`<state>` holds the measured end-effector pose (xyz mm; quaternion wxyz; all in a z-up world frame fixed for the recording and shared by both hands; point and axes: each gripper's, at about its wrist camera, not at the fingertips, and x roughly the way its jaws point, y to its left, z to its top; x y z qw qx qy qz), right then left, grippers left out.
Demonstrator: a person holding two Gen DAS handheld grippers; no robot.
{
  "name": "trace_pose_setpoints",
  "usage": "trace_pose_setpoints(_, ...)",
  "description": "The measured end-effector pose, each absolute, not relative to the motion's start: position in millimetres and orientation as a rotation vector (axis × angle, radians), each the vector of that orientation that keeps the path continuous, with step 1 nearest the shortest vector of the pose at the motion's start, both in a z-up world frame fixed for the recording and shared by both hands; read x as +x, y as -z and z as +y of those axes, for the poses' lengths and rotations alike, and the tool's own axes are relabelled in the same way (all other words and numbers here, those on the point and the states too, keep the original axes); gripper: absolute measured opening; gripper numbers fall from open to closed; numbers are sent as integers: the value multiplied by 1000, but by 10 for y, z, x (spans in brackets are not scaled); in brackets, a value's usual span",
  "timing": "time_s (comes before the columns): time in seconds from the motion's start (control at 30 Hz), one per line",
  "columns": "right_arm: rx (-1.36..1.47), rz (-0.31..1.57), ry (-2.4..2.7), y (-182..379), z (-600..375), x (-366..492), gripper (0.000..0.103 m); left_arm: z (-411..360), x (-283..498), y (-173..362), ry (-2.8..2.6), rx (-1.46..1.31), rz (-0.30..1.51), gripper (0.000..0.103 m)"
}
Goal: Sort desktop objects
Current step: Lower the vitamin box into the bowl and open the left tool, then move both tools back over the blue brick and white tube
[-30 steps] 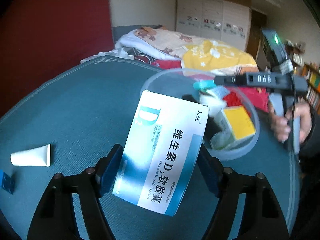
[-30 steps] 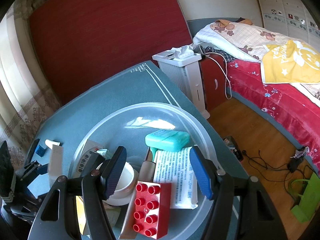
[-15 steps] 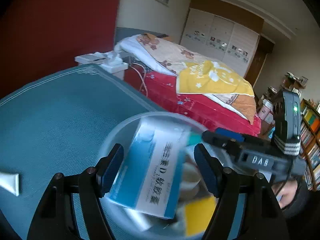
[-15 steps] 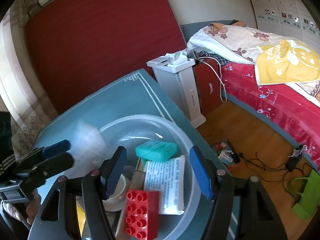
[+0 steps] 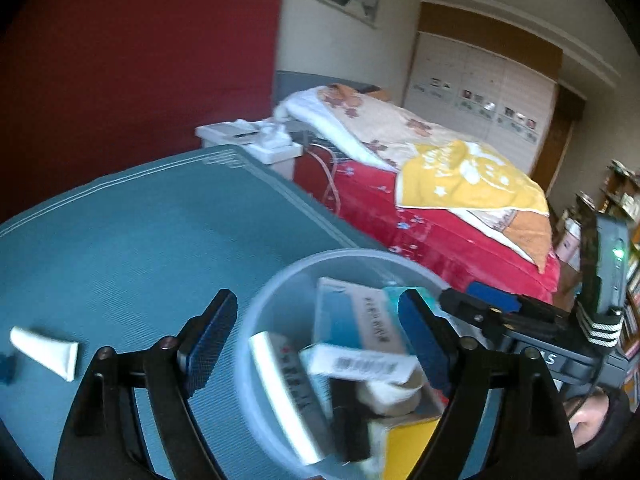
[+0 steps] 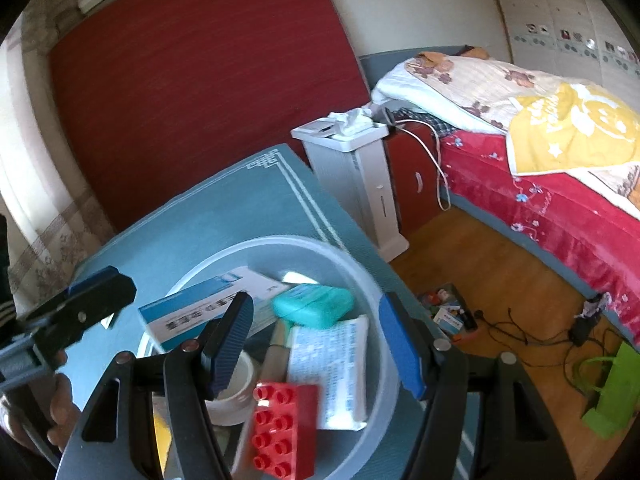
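A clear round bowl [image 5: 256, 320] [image 6: 360, 276] on the teal table holds the blue-and-white vitamin D box [image 5: 356, 320] [image 6: 200, 308], a teal soap case [image 6: 316, 306], a printed leaflet [image 6: 332, 364], a red brick [image 6: 282, 432], a white tape roll [image 6: 236, 384] and a yellow cube [image 5: 408, 440]. My left gripper [image 5: 316, 336] is open and empty above the bowl. My right gripper [image 6: 316, 340] is open and empty over the bowl. A white tube [image 5: 46, 352] lies on the table at left.
The teal table [image 5: 140, 240] ends just behind the bowl. Beyond stand a white bedside unit [image 6: 356, 176] and a bed with red cover [image 5: 440, 200]. Cables and a green bag [image 6: 612, 392] lie on the wooden floor. A small blue thing [image 5: 5, 366] lies at the left edge.
My left gripper let go of the vitamin D box, which now lies in the bowl. The left gripper lifted and tilted up. The right gripper stayed open over the bowl.
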<state>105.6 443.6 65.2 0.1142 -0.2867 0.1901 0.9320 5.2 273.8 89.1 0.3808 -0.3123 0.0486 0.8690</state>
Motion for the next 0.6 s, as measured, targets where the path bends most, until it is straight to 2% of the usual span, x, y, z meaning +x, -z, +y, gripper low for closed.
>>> trace_pose_setpoints(0.27, -843, 474, -2817, -691, 4063, 1008, 74, 2321, 71, -827, -2363, -802, 185, 86)
trace_pose_setpoints(0.6, -882, 433, -2939, -735, 3468, 760, 77, 1606, -32, -845, -2589, -834, 179, 86)
